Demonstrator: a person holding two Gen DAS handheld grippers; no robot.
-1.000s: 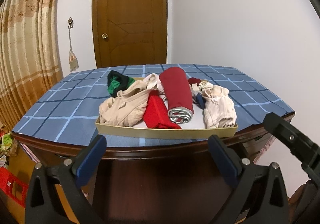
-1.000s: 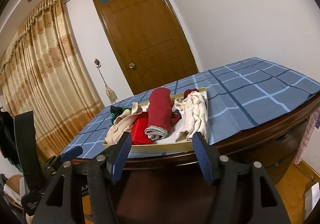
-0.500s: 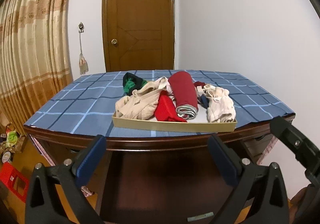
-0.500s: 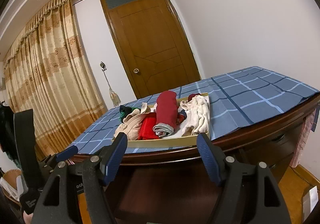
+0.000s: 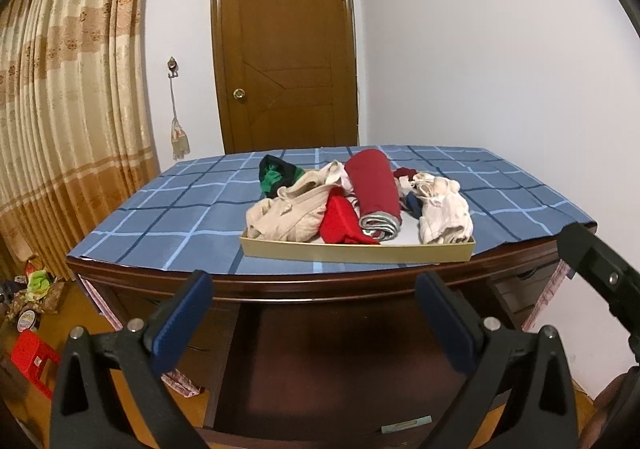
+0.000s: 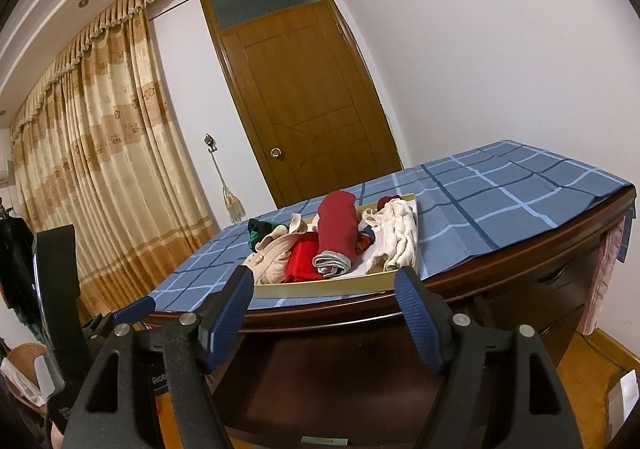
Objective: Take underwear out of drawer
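Note:
A shallow tan drawer tray [image 5: 356,251] [image 6: 332,287] rests on the blue checked tablecloth near the table's front edge. Heaped in it are a rolled dark red garment [image 5: 374,189] [image 6: 338,229], a bright red piece [image 5: 338,223], beige underwear [image 5: 290,209] [image 6: 272,255], a cream piece [image 5: 444,211] [image 6: 394,235] and a green and black piece [image 5: 276,175]. My left gripper [image 5: 316,295] is open and holds nothing, below and in front of the table edge. My right gripper [image 6: 326,291] is open too, just short of the tray's front wall, with nothing between its fingers.
The dark wooden table [image 5: 352,289] has drawers at its right side [image 6: 560,281]. A brown door [image 5: 286,49] and a gold curtain [image 5: 68,109] stand behind. A red stool [image 5: 30,355] and clutter lie on the floor at left. The left gripper's blue fingertip [image 6: 134,309] shows in the right wrist view.
Both grippers have drawn back from the table, so the tray looks smaller and farther. The right gripper's fingers have spread a little wider.

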